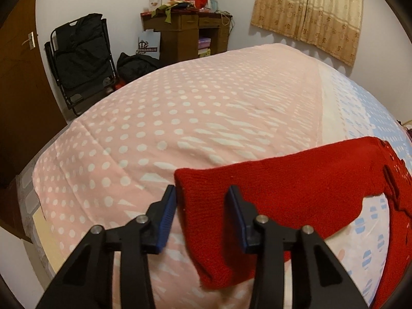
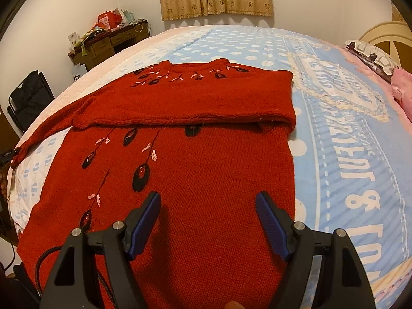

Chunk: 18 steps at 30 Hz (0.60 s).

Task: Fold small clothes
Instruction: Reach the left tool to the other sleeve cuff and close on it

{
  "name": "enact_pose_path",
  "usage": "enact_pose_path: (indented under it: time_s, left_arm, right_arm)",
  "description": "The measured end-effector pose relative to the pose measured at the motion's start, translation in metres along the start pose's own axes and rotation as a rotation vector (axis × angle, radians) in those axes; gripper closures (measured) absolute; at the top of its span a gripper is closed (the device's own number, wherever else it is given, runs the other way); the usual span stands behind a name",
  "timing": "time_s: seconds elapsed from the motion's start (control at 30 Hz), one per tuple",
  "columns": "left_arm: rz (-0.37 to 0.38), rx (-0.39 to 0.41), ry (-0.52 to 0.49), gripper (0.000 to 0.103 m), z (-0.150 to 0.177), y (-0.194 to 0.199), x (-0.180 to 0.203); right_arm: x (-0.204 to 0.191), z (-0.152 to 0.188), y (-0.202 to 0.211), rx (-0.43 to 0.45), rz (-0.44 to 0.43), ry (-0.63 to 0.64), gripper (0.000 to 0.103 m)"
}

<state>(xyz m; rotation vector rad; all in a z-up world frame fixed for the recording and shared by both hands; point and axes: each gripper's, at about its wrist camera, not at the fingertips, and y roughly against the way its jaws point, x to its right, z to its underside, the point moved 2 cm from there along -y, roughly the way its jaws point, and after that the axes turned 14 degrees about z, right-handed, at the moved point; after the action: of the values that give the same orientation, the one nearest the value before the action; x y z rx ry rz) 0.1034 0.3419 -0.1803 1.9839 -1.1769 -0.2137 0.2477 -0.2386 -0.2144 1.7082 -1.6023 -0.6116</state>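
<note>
A red knitted sweater (image 2: 206, 154) with black and pink embroidery lies flat on the bed. Its right sleeve (image 2: 206, 100) is folded across the chest. Its left sleeve (image 1: 283, 188) stretches out to the side. My left gripper (image 1: 202, 198) is open, its blue pads on either side of the cuff end of that sleeve, not closed on it. My right gripper (image 2: 208, 206) is open and empty, hovering over the lower body of the sweater.
The bed has a pink dotted blanket (image 1: 180, 118) and a blue dotted sheet (image 2: 347, 141). A pillow (image 2: 373, 59) lies at the headboard. A black folding chair (image 1: 79, 59), a bag and a cluttered wooden desk (image 1: 185, 25) stand by the far wall.
</note>
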Motion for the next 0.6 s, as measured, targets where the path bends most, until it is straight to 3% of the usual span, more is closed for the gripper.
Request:
enact_pose_path:
  time_s: [0.1, 0.13, 0.17, 0.2, 0.23, 0.43, 0.6]
  left_arm:
    - [0.009, 0.0, -0.015, 0.061, 0.001, 0.0, 0.002]
    - [0.018, -0.002, -0.017, 0.065, 0.001, 0.001, 0.002]
    - [0.033, -0.004, -0.016, 0.071, 0.0, 0.001, 0.002]
    - [0.057, -0.008, -0.013, 0.086, 0.0, 0.002, 0.002]
    - [0.09, -0.017, -0.012, 0.092, -0.001, 0.002, 0.004]
    - [0.174, 0.024, 0.017, 0.094, -0.015, 0.019, 0.015]
    - [0.299, 0.045, 0.053, 0.094, -0.036, 0.033, 0.033]
  right_arm:
    - [0.001, 0.0, 0.0, 0.0, -0.006, -0.006, 0.026]
    - [0.002, 0.0, 0.0, 0.001, -0.008, -0.008, 0.026]
    - [0.002, 0.001, 0.0, 0.002, -0.009, -0.01, 0.026]
    - [0.003, 0.0, 0.001, 0.003, -0.01, -0.012, 0.026]
    - [0.003, 0.0, 0.001, 0.004, -0.011, -0.014, 0.026]
    - [0.004, 0.001, 0.001, 0.004, -0.015, -0.02, 0.026]
    - [0.004, 0.001, 0.001, 0.005, -0.015, -0.019, 0.026]
